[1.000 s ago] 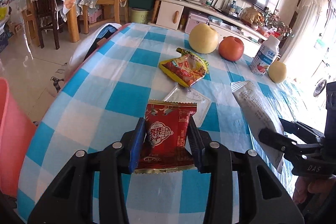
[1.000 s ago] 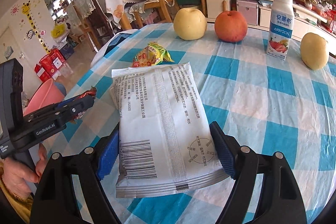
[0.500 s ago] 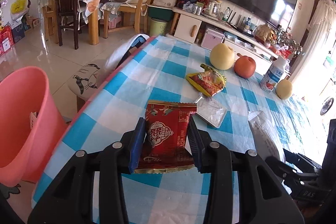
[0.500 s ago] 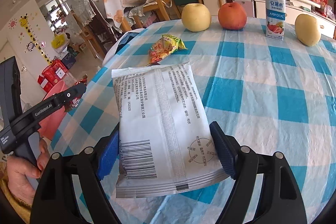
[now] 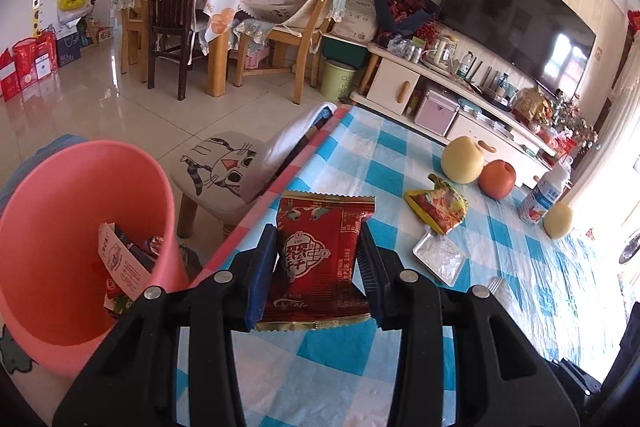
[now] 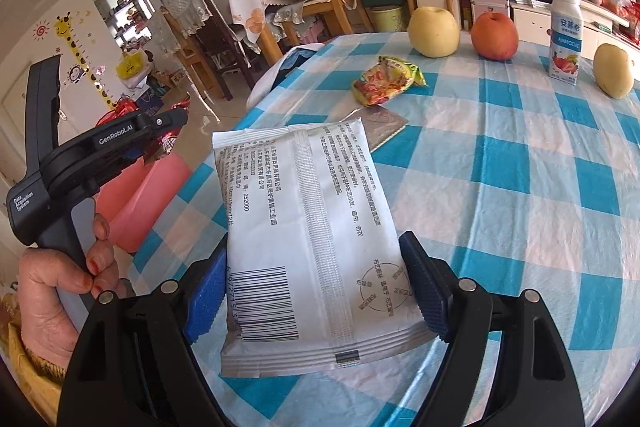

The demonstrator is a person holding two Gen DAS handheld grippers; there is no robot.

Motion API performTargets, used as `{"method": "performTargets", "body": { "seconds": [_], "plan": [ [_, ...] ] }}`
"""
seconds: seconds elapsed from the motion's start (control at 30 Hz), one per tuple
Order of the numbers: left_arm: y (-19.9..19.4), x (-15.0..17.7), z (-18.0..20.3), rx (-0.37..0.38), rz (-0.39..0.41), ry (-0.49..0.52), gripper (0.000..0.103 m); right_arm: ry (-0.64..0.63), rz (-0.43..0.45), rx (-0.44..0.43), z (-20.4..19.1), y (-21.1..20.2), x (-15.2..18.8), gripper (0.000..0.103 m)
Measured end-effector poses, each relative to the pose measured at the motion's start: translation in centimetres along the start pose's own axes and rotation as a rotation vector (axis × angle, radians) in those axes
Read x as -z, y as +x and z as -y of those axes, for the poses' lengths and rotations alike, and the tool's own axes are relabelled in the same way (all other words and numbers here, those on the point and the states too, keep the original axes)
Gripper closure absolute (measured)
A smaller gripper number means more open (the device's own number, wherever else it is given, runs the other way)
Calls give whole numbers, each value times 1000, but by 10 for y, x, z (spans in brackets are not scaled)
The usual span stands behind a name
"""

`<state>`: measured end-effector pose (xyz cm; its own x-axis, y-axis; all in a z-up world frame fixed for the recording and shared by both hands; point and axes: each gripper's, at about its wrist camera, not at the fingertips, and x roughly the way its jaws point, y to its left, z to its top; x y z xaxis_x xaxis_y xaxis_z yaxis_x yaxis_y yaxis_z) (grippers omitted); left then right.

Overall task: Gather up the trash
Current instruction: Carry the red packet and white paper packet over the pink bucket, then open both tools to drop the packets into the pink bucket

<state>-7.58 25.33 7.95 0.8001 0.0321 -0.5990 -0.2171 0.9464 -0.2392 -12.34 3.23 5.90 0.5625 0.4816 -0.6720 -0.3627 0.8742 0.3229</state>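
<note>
Your left gripper (image 5: 316, 267) clamps the red wrapper (image 5: 320, 251) above the table's edge, your right gripper (image 6: 316, 291) the white packet (image 6: 304, 227); release short of the pink bin (image 5: 80, 227) and either drops to the floor

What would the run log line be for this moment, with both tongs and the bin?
left tongs: shut on red snack packet | right tongs: shut on white pouch | pink bin: beside table, holds trash
</note>
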Motion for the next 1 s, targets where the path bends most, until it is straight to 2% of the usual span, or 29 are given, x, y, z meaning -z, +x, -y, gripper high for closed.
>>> {"method": "performTargets", "body": {
  "seconds": [0.17, 0.37, 0.5, 0.63, 0.83, 0.9, 0.93, 0.97, 1.0],
  "plan": [
    [-7, -12, -32, -39, 28, -72, 61, -51, -3, -27, -36, 8, -9, 23],
    [-17, -24, -79, -124, 64, -164, 61, -123, 1, -90, -90, 21, -25, 22],
    [-26, -33, -113, -243, 93, -196, 61, -201, -8, -127, -134, 36, -36, 22],
    [-31, -41, -145, -310, 95, -247, 61, -242, -20, -174, -170, 54, -47, 22],
    [-35, -43, -190, -326, 76, -367, 61, -258, -30, -238, -213, 87, -64, 22],
    [-39, -43, -202, -333, 85, -403, 61, -271, -28, -246, -225, 98, -68, 26],
    [-40, -43, -207, -332, 92, -423, 61, -275, -29, -256, -231, 101, -69, 34],
    [-40, -43, -209, -332, 96, -437, 61, -275, -32, -263, -235, 105, -71, 37],
    [-41, -41, -213, -337, 98, -452, 61, -278, -34, -265, -239, 110, -73, 37]
  ]
}}
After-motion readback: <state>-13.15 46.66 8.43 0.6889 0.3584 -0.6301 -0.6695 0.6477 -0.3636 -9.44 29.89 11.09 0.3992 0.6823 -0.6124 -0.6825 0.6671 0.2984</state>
